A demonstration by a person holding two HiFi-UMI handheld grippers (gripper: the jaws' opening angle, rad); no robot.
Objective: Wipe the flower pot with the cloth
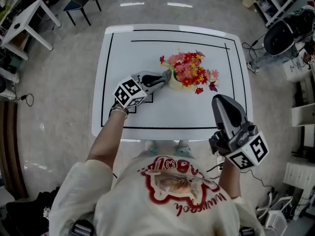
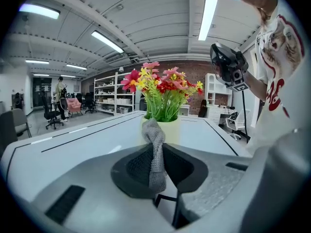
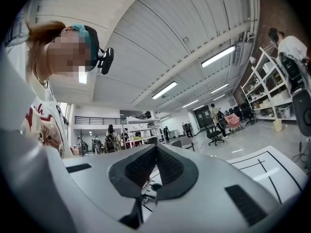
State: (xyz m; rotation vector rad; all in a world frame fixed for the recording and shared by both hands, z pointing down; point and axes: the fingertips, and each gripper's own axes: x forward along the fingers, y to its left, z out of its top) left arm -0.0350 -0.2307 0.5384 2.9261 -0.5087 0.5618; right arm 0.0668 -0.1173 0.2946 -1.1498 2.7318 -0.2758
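Note:
A pale yellow flower pot (image 1: 175, 85) with red, pink and yellow flowers (image 1: 189, 72) stands near the middle of the white table (image 1: 147, 43). My left gripper (image 1: 164, 78) is shut on a grey cloth (image 1: 168, 74), and the cloth's end lies against the pot's left side. In the left gripper view the cloth (image 2: 154, 152) hangs twisted between the jaws of the left gripper (image 2: 156, 145), right in front of the pot (image 2: 170, 131). My right gripper (image 1: 220, 101) is held off the table's front right corner. The right gripper (image 3: 155, 148) is shut with nothing in it.
Black lines frame the tabletop. A chair (image 1: 81, 1) and a white desk (image 1: 27, 18) stand at the far left. A fan-like device (image 1: 280, 36) and shelves stand at the right. Cables (image 1: 246, 173) lie on the floor.

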